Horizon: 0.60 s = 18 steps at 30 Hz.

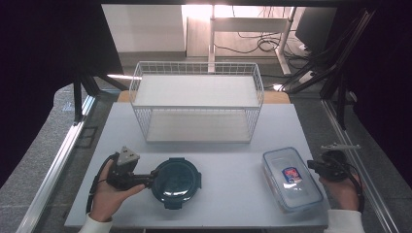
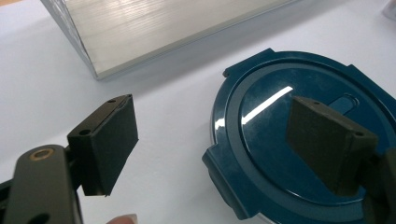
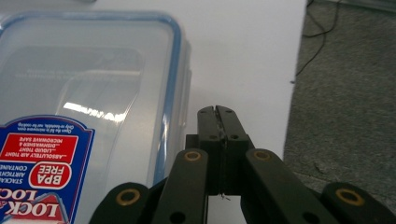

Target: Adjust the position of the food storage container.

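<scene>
High view: round dark-blue container [image 1: 175, 181] near the surface's front-left edge; left hand-held gripper [image 1: 151, 180] level, jaws wide, straddling its rim, gripping nothing. Judgement: centre the pads on the rim before closing. Right hand-held gripper [image 3: 218, 116] fully closed, empty, beside the clear rectangular container [image 1: 292, 178] front-right.

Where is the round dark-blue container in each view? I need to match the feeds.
High view: round dark-blue container lower left of centre, at the left claw.
Left gripper view: right half, one open jaw over its lid.
Right gripper view: not in it.
Shared landmark: white table.
</scene>
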Tool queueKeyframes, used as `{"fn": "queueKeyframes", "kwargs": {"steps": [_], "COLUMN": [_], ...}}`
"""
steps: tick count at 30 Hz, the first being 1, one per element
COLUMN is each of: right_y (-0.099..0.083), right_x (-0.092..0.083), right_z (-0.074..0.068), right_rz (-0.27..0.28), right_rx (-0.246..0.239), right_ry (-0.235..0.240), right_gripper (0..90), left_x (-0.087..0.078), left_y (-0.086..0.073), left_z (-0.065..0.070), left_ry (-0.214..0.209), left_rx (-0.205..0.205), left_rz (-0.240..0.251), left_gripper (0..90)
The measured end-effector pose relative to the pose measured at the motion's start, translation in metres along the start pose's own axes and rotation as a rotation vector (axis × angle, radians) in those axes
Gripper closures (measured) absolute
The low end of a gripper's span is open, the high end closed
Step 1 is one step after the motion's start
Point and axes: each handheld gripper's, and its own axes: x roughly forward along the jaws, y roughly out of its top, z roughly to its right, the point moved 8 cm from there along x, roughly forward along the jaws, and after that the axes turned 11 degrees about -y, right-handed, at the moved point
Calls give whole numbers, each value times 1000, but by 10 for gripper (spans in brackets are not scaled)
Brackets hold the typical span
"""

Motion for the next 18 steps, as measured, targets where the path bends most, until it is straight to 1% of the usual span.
{"fn": "queueKeyframes", "kwargs": {"steps": [1,2,3,4,8,11,12,15,16,17,18], "right_y": [-1,-1,-1,0,0,2,2,9,9,12,13], "right_x": [2,2,5,6,7,9,9,13,13,14,15], "right_z": [-2,-2,-4,-4,-4,-5,-5,-14,-14,-22,-25], "right_rz": [-12,-12,-27,-33,-42,-50,-50,-63,-63,-65,-65], "right_rx": [-8,-8,-27,-31,-39,-62,-62,-113,-113,-145,-158], "right_ry": [12,12,12,9,15,10,10,19,19,41,45], "right_gripper": [889,889,889,889,890,890,890,890,890,890,890], "left_x": [0,0,-1,-2,-3,-2,-2,1,1,2,2], "left_y": [0,0,0,0,0,-1,-1,-1,-1,-1,-1], "left_z": [-1,-1,-1,-1,-2,-3,-3,-1,-1,0,0], "left_ry": [2,2,4,4,12,15,15,15,15,15,15], "left_rx": [-3,-3,-5,-6,-7,-7,-7,-3,-3,-2,2], "left_rz": [1,1,2,4,7,0,0,-8,-8,-8,-13], "left_gripper": [168,168,168,168,168,169,169,169,169,168,168]}}
